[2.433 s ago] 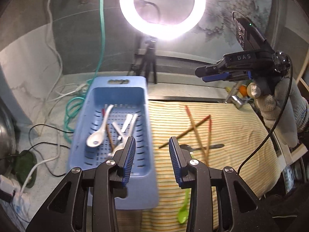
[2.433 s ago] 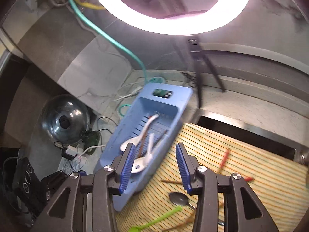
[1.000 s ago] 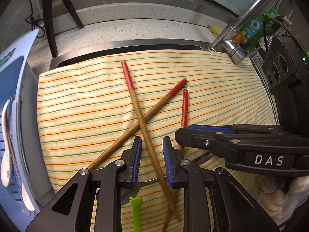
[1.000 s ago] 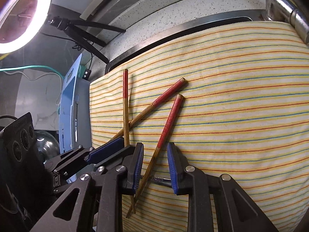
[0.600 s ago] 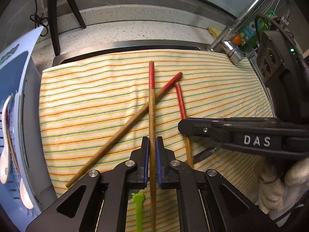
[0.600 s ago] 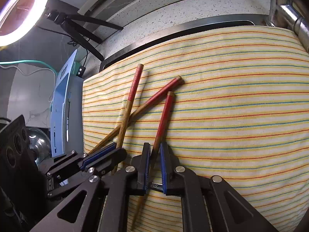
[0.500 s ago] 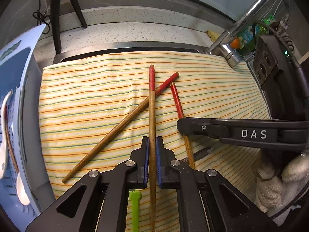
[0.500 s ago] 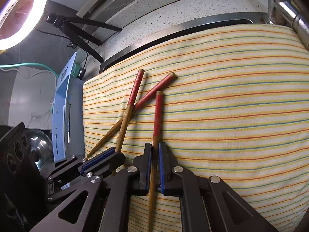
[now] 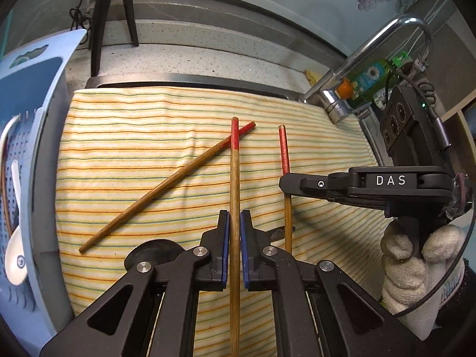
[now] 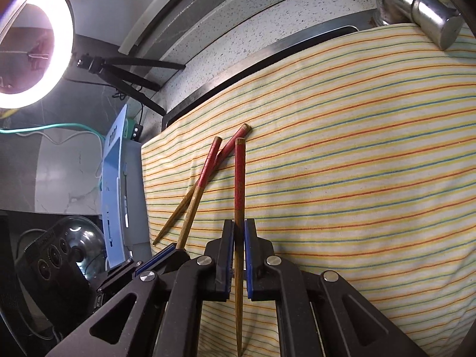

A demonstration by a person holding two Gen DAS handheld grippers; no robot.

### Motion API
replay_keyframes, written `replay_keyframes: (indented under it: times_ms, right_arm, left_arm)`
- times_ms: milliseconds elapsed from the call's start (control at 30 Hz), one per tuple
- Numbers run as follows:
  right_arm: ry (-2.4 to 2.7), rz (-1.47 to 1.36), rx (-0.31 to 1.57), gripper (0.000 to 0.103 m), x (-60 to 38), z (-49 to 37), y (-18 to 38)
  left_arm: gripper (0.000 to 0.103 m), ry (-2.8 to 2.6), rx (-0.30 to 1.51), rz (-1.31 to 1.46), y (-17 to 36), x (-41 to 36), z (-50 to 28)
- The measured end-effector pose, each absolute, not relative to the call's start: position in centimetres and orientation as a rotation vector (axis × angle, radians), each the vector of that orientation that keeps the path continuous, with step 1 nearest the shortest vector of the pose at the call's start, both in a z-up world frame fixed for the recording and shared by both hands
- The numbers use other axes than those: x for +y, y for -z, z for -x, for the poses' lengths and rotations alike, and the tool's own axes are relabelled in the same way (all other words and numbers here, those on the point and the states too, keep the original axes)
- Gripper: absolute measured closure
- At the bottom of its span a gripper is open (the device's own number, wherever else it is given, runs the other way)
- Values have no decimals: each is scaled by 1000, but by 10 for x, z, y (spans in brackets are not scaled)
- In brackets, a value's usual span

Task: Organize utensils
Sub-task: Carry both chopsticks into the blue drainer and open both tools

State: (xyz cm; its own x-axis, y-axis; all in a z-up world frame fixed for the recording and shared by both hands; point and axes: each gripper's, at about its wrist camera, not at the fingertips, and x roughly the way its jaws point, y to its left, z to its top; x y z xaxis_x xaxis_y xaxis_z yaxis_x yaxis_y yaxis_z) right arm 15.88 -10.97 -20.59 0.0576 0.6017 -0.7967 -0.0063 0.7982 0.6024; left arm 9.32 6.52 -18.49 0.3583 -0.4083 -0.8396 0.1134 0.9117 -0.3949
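Note:
My left gripper (image 9: 234, 223) is shut on a red-tipped wooden chopstick (image 9: 235, 178) and holds it above the striped cloth (image 9: 134, 136). My right gripper (image 10: 239, 232) is shut on a second red-tipped chopstick (image 10: 239, 178); it shows in the left wrist view (image 9: 285, 160) too, clamped by the right gripper (image 9: 287, 183). A third chopstick (image 9: 166, 184) lies diagonally on the cloth. The blue utensil basket (image 9: 53, 95) at the left holds white spoons (image 9: 16, 255).
A chrome tap (image 9: 369, 59) and a green bottle (image 9: 369, 80) stand at the back right. A tripod (image 9: 113, 15) stands behind the sink rim. A dark metal utensil handle (image 9: 278, 232) lies on the cloth under the grippers. A ring light (image 10: 32, 56) glows at the left.
Both grippers closed on a chopstick each and lifted them; the two held chopsticks now stand apart from the third one on the cloth.

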Motion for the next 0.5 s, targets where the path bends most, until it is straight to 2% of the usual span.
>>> replay_keyframes:
  times_ms: [500]
  right_arm:
    - [-644,-518,1367,97,-74,-158,145]
  left_arm:
    - [97,255,1027,319,135,120,-63]
